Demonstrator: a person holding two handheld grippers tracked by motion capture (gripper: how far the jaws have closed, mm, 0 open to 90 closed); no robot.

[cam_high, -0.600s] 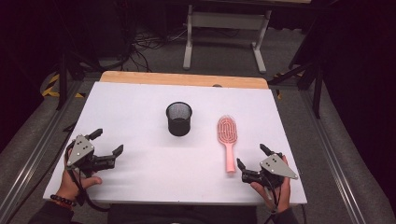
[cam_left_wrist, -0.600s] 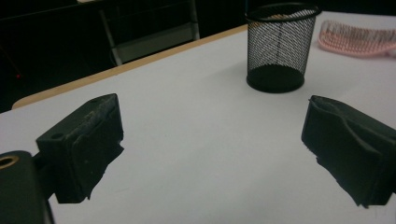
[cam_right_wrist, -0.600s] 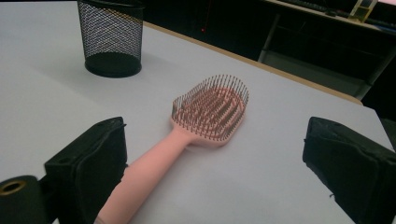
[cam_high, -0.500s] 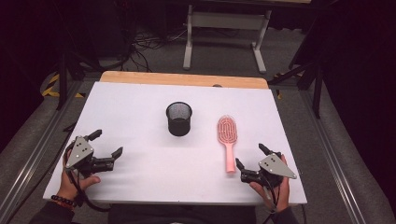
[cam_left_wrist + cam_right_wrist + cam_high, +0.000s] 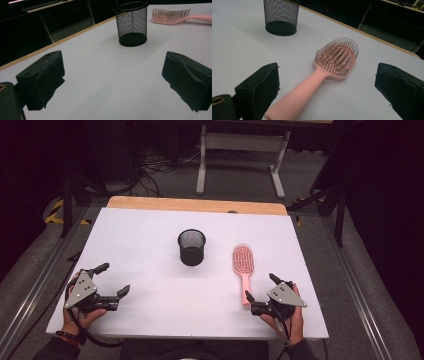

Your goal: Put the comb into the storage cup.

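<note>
Since the earlier pictures the right gripper (image 5: 259,292) has edged a little toward the end of the brush handle, while the left gripper (image 5: 113,280) has stayed where it was. A white counter (image 5: 150,245) fills the middle of the high view, with a strip of pale wood edge (image 5: 195,205) along its far side. At the near left corner, a hand (image 5: 80,315) holds the left gripper low over the counter, its fingers (image 5: 101,268) released, spread wide with nothing between them. In the left gripper view, bare white surface lies between the two black fingers, and the cup stands well ahead. Near the centre of the counter stands a black mesh pen cup (image 5: 191,247), upright. To its right, well apart from it, lies a pink hairbrush (image 5: 243,265), bristles up, head toward the far side and handle pointing back at the person. At the near right, a second hand (image 5: 290,320) holds the right gripper just at the handle's end, fingers (image 5: 274,278) released; in the right gripper view the handle (image 5: 297,97) runs up between the spread fingers without either pressing on it. Around the counter the room is dark: grey floor (image 5: 320,195), yellow-and-black tape (image 5: 62,212) at the left, tangled cables (image 5: 160,165) and a grey metal stand (image 5: 240,150) beyond the far edge.
</note>
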